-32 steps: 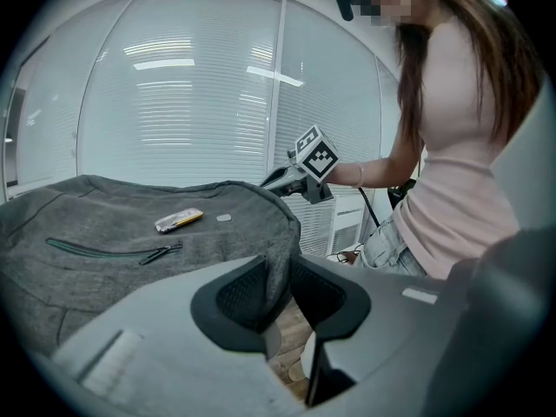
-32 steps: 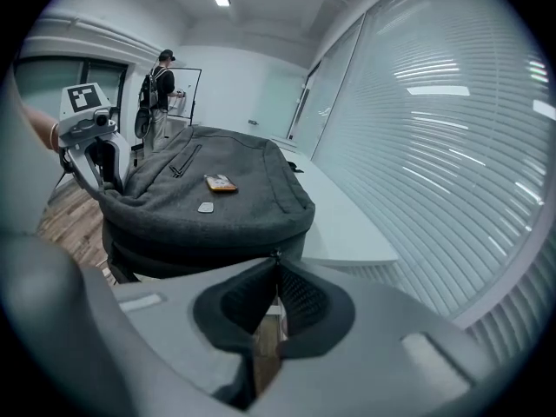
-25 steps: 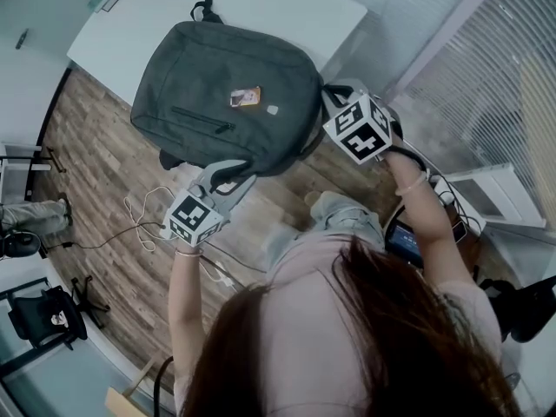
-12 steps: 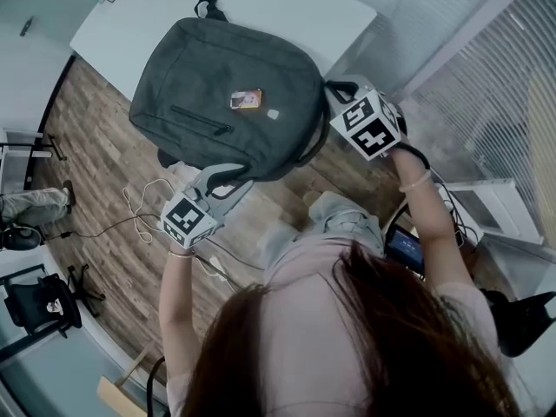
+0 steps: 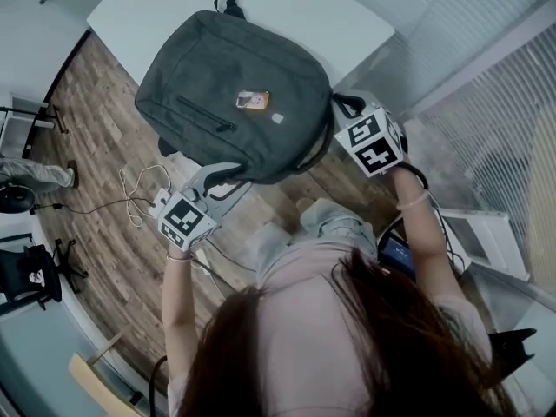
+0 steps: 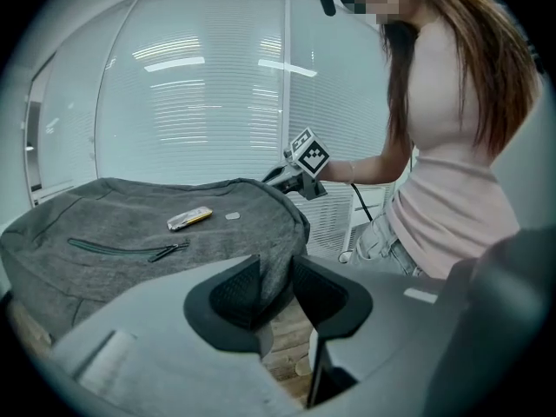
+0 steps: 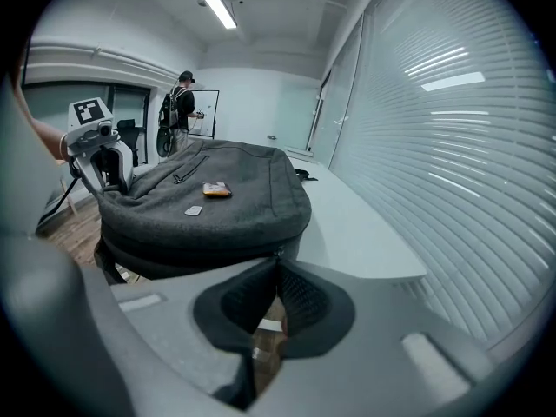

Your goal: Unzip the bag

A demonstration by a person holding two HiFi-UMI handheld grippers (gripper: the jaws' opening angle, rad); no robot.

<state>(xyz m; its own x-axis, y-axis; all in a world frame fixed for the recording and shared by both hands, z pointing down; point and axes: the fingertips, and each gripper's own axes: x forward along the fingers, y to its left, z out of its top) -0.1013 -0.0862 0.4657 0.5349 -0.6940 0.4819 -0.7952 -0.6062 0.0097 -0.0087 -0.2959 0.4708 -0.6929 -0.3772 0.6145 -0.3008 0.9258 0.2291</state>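
A dark grey backpack [image 5: 230, 94] lies flat on the white table [image 5: 347, 24], its near end hanging over the table's edge. My left gripper [image 5: 221, 176] is at the overhanging bottom edge. In the left gripper view its jaws [image 6: 276, 285] have just been opening a little, and the bag's fabric [image 6: 130, 233] still fills the gap between the pads. My right gripper [image 5: 340, 104] is at the bag's right side. In the right gripper view its jaws [image 7: 276, 272] are pinched together on the small zipper pull [image 7: 276, 253] of the side zip.
A closed front-pocket zipper [image 5: 204, 115] and an orange label [image 5: 252, 101] sit on top of the bag. Cables [image 5: 139, 202] lie on the wood floor below. A black chair [image 5: 35, 276] stands at the left, window blinds [image 5: 495, 120] at the right. A person [image 7: 182, 102] stands far back.
Both grippers keep their places on the bag. The head view has swung slightly, so the bag and table show higher and further right.
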